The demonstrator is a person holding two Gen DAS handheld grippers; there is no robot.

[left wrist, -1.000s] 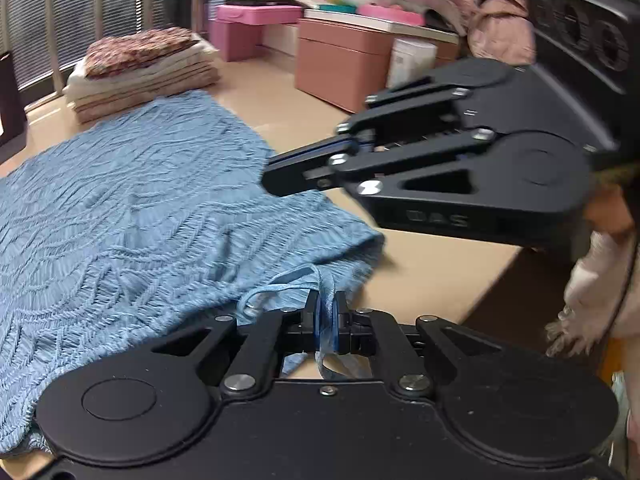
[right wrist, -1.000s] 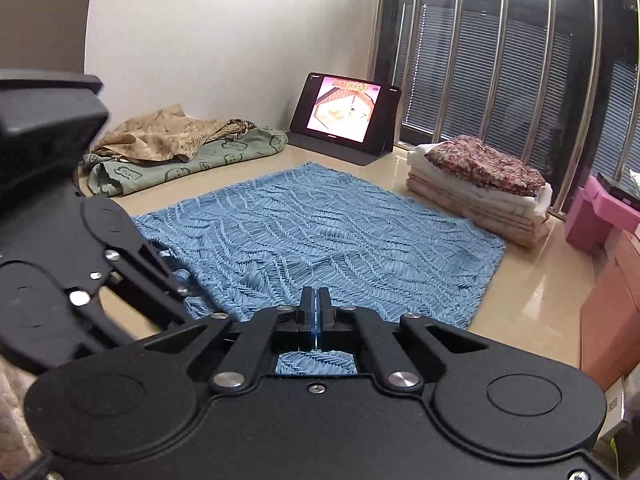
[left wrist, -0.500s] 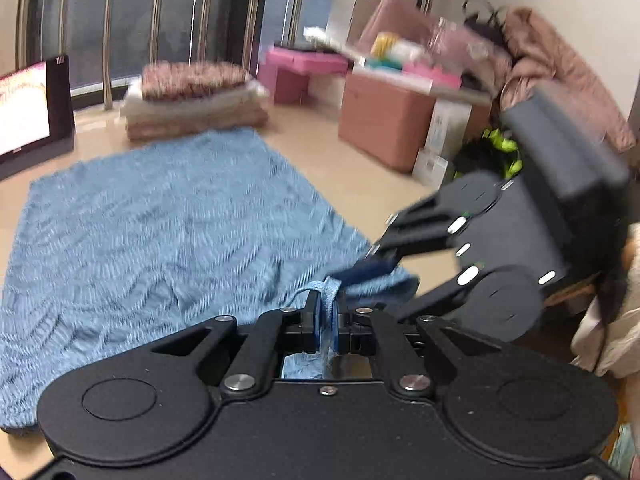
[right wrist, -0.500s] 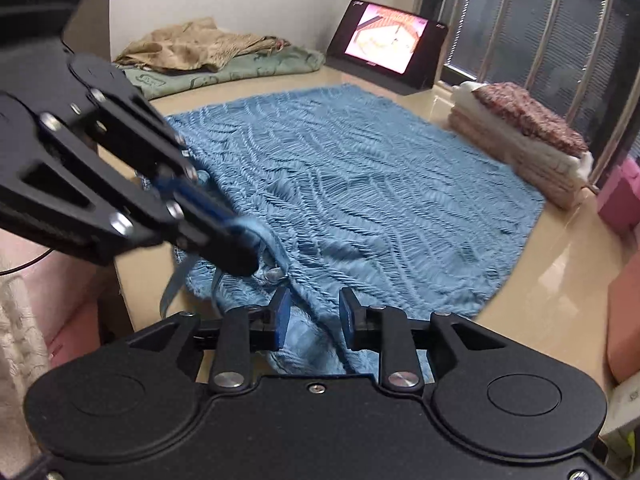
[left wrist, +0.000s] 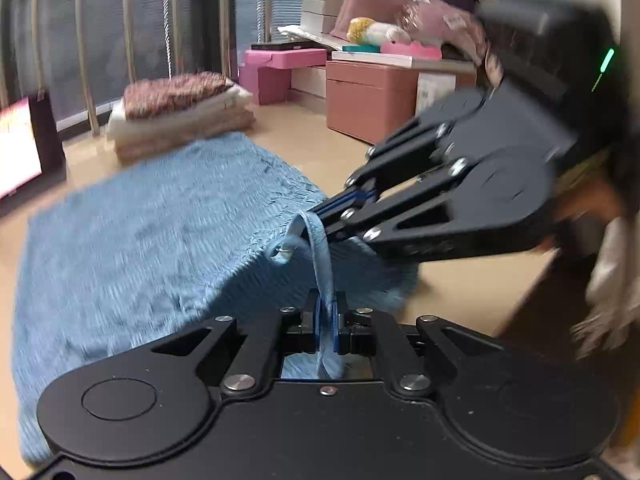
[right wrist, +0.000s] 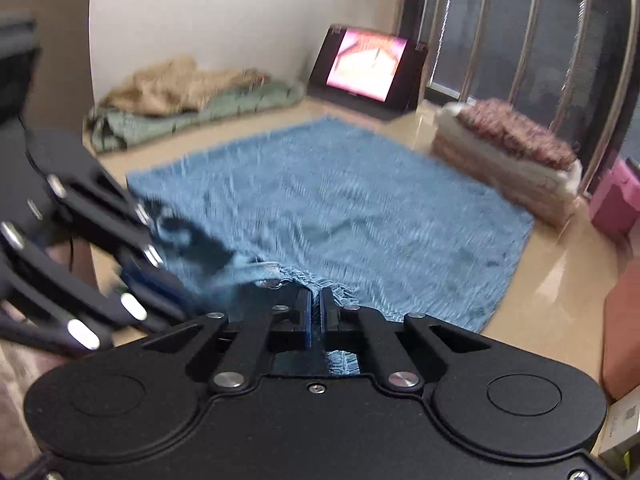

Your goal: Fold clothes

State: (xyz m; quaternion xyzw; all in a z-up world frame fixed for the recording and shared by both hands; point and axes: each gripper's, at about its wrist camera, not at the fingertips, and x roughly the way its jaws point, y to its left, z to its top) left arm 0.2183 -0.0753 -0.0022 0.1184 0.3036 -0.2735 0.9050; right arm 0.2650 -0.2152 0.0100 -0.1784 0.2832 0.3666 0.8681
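Two grippers are at work on the near edge of the blue textured garment (right wrist: 340, 208), which lies spread flat on the tan tabletop (right wrist: 560, 280). Your left gripper (left wrist: 327, 320) has its pads pressed together on the garment's thin blue strap (left wrist: 322, 256); the strap rises from the jaws in a loop and runs to a small metal ring (left wrist: 285, 249) at the garment's edge. Your right gripper (right wrist: 315, 312) is clamped on the gathered, ribbed hem of the same garment, with a tuft of blue fabric pinched between its blue pads and more showing just behind them. In the left wrist view the right gripper (left wrist: 316, 212) comes in from the right, its tips meeting the cloth just above the ring.

Take the garment as your landmark. Beyond its far right corner sits a stack of folded clothes (right wrist: 508, 156), a red-patterned piece on top of cream ones. Beyond its far edge a tablet (right wrist: 370, 66) stands lit, propped against the window bars. Beyond its far left corner lie a green cloth (right wrist: 192, 116) and a tan cloth (right wrist: 180, 88) heaped on it, against the white wall. Both views are blurred, so finer detail of the weave is not readable.
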